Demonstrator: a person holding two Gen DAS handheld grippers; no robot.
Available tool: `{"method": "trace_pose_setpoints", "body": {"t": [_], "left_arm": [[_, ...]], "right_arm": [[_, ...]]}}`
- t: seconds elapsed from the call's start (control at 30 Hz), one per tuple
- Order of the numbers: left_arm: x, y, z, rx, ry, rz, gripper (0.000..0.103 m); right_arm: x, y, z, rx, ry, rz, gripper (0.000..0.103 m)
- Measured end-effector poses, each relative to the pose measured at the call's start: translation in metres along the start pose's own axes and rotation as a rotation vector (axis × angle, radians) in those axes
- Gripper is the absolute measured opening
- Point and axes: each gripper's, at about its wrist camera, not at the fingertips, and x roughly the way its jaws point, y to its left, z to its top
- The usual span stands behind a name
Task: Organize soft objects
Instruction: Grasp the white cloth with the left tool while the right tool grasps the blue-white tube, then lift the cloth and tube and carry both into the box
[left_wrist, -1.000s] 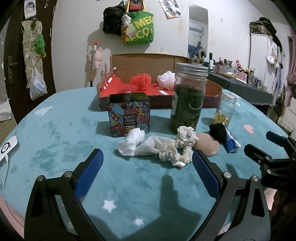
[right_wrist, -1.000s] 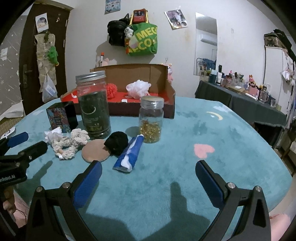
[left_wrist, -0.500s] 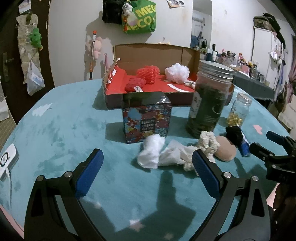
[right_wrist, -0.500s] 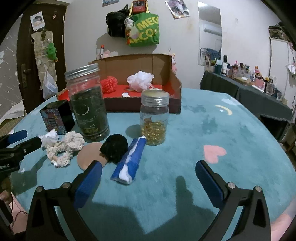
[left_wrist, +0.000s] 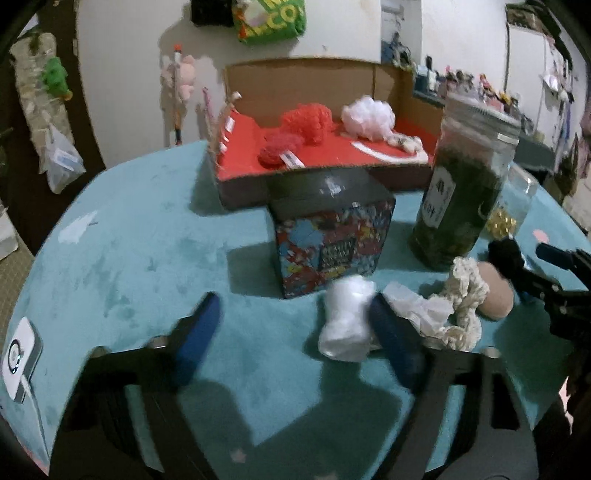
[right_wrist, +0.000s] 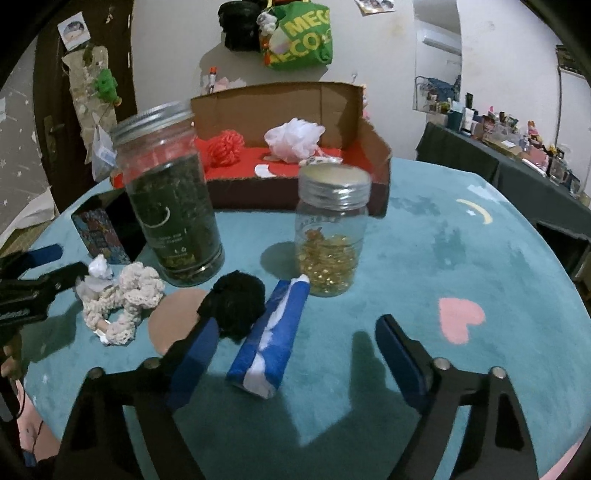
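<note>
Left wrist view: my left gripper (left_wrist: 291, 325) has just been closing, its jaws still apart, and the white wad (left_wrist: 347, 321) lies between them against the right finger, with a clear gap to the left one, so no grip on it yet. Behind it stands the patterned tin (left_wrist: 332, 240), and past that, toward the far edge of the teal table (left_wrist: 129, 258), the cardboard box (left_wrist: 317, 81) holds a red puff (left_wrist: 306, 120) and a white puff (left_wrist: 367, 116) on its red floor. To the right of the wad sits the cream crochet scrunchie (left_wrist: 465, 295), touching the tan pad (left_wrist: 496, 295), with the tall dark jar (left_wrist: 465, 188) just behind them. Over in the right wrist view, the black pompom (right_wrist: 236, 302) lies just past my left fingertip, overlapping the tan pad's edge. My right gripper (right_wrist: 295, 339) has also just been narrowing, jaws still wide, and the blue-and-white tissue pack (right_wrist: 273, 339) lies between them untouched, nearer the left finger. The small jar of gold beads (right_wrist: 330, 236) stands right behind the pack.
</note>
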Motion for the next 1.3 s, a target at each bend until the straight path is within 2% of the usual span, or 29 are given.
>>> {"method": "trace_pose_setpoints", "body": {"t": [0.03,0.1,0.13,0.17,0.2,0.27,0.37,0.47,0.8,1.3], "left_arm": [[0.005,0.0,0.0,0.004,0.02,-0.019,0.058],[0.011,-0.001,-0.001,0.006,0.04,-0.078,0.033],[0.012,-0.003,-0.001,0.011,0.046,-0.105,0.029],[0.012,-0.006,-0.001,0.019,0.048,-0.133,0.023],[0.011,-0.009,-0.002,0.024,0.048,-0.142,0.02],[0.01,-0.013,-0.003,0.034,0.046,-0.145,0.018],[0.005,-0.015,-0.005,0.034,0.035,-0.142,0.017],[-0.001,-0.014,-0.007,0.029,0.026,-0.136,0.016],[-0.02,-0.015,-0.006,0.033,-0.017,-0.133,0.016],[-0.026,-0.02,-0.005,0.045,-0.025,-0.146,0.016]], "right_arm": [[0.002,0.001,0.0,-0.006,0.006,0.011,0.076],[0.003,0.0,-0.001,-0.008,0.018,0.044,0.06],[0.004,0.0,-0.002,-0.005,0.026,0.069,0.041],[0.005,-0.001,-0.004,0.002,0.033,0.099,0.035],[0.003,-0.001,-0.005,-0.001,0.026,0.102,0.034],[0.0,-0.001,-0.006,-0.009,0.021,0.117,0.029],[-0.005,-0.006,-0.007,0.017,0.012,0.143,0.027],[-0.012,-0.008,-0.006,0.011,-0.01,0.127,0.026],[-0.029,-0.009,0.001,0.01,-0.053,0.157,0.025],[-0.032,-0.011,0.001,0.022,-0.053,0.167,0.025]]}}
